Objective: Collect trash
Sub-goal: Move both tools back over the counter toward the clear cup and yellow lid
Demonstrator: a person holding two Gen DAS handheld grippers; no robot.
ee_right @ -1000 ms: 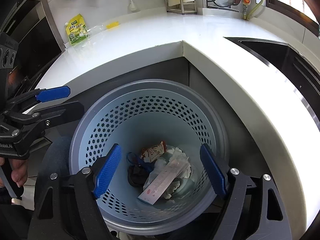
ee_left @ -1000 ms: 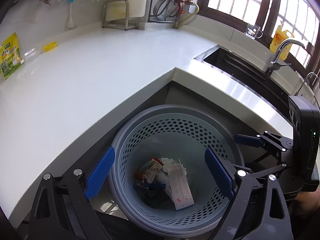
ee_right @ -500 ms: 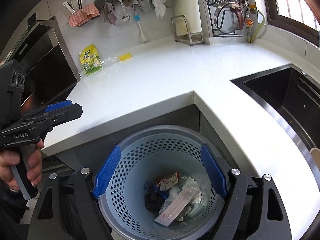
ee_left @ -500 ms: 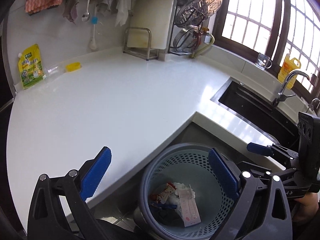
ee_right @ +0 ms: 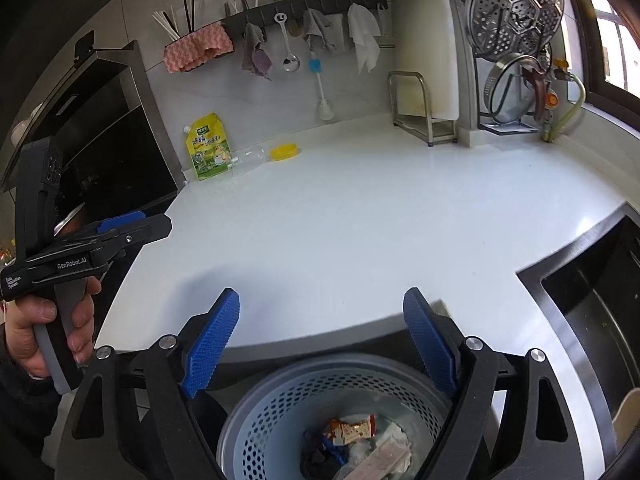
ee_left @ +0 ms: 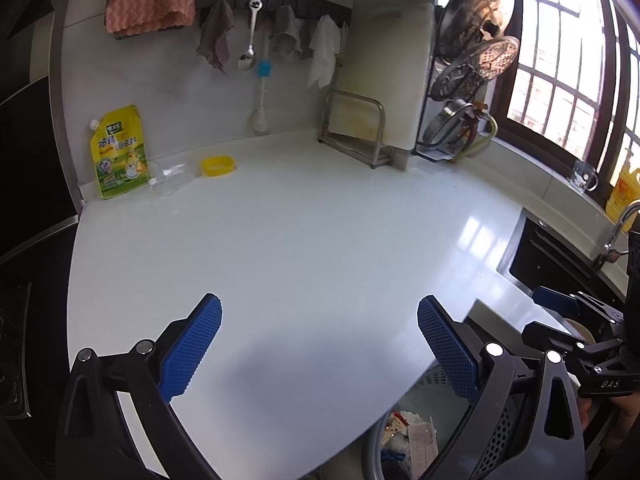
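A grey-blue perforated trash basket (ee_right: 280,404) stands on the floor below the counter corner, with wrappers and crumpled paper (ee_right: 356,432) in it; it also shows in the left wrist view (ee_left: 432,384). My left gripper (ee_left: 320,344) is open and empty above the white counter (ee_left: 320,240). My right gripper (ee_right: 320,340) is open and empty above the basket's rim. A yellow pouch (ee_left: 118,152), a clear plastic cup lying on its side (ee_left: 166,176) and a yellow lid (ee_left: 218,165) sit at the counter's back left.
A black sink (ee_right: 592,304) with a tap (ee_left: 616,232) lies to the right. A cutting board rack (ee_left: 356,132) and a dish rack (ee_left: 464,112) stand at the back. Cloths and utensils hang on the wall rail (ee_left: 280,4). A stove area (ee_left: 28,280) is at the left.
Both grippers have risen and tilted up from over the basket toward the counter. The basket has dropped to the bottom of both views. Both stay open and empty.
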